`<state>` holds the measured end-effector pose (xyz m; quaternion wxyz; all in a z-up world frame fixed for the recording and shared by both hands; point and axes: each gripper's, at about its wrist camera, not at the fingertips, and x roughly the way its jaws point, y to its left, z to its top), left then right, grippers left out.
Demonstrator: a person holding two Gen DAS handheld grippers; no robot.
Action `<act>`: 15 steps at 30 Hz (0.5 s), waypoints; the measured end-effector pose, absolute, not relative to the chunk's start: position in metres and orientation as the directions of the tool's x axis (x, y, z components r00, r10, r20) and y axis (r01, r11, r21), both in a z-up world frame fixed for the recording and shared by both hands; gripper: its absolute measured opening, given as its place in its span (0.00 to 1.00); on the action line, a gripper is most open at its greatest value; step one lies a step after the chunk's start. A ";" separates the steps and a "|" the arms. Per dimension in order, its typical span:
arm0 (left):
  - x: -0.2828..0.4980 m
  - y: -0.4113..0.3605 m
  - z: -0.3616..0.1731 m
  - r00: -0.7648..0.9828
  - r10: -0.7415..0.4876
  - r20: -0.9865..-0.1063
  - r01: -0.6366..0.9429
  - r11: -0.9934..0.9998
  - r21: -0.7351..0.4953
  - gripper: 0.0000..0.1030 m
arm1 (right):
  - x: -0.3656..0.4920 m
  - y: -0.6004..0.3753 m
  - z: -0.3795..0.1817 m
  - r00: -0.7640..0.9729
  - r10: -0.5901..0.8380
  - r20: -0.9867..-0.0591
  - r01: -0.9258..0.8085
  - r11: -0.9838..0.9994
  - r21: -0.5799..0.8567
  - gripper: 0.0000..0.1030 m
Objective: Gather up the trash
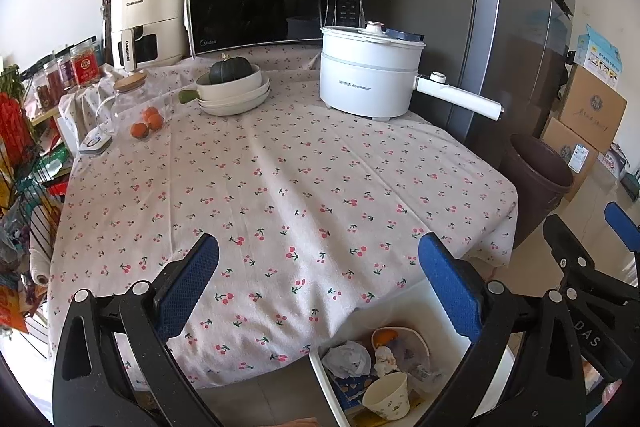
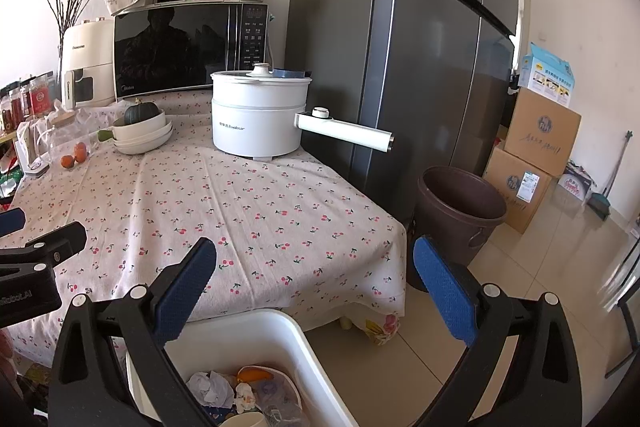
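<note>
Several pieces of trash lie in the white bin (image 1: 444, 311) on the floor against the table's near edge: crumpled paper (image 1: 347, 359), a paper cup (image 1: 387, 395) and an orange peel (image 1: 385, 336). Left gripper (image 1: 318, 279) hangs over the cherry-print tablecloth (image 1: 280, 187), jaws spread wide, holding nothing. Right gripper (image 2: 314, 287) hangs above the bin, jaws equally wide, holding nothing. On the far side of the table stand a white electric pot (image 1: 366, 83), stacked bowls (image 1: 234, 93) bearing a dark squash (image 1: 231, 71), and a microwave (image 1: 272, 7). A brown waste basket (image 2: 460, 215) stands beside the refrigerator (image 2: 420, 47).
</note>
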<state>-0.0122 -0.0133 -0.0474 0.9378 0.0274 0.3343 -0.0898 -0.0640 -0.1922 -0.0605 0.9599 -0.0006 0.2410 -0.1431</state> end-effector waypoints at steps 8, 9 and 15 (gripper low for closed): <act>-0.012 -0.013 -0.047 0.761 -0.150 -0.632 0.187 0.982 -0.008 0.93 | -0.065 -0.191 -0.063 0.842 -0.269 -0.467 0.270 0.961 -0.066 0.93; -0.012 -0.013 -0.048 0.761 -0.151 -0.631 0.189 0.982 -0.007 0.93 | -0.065 -0.191 -0.063 0.843 -0.268 -0.467 0.269 0.961 -0.065 0.93; -0.011 -0.013 -0.048 0.760 -0.159 -0.631 0.193 0.981 -0.015 0.93 | -0.064 -0.191 -0.063 0.840 -0.265 -0.474 0.267 0.962 -0.064 0.93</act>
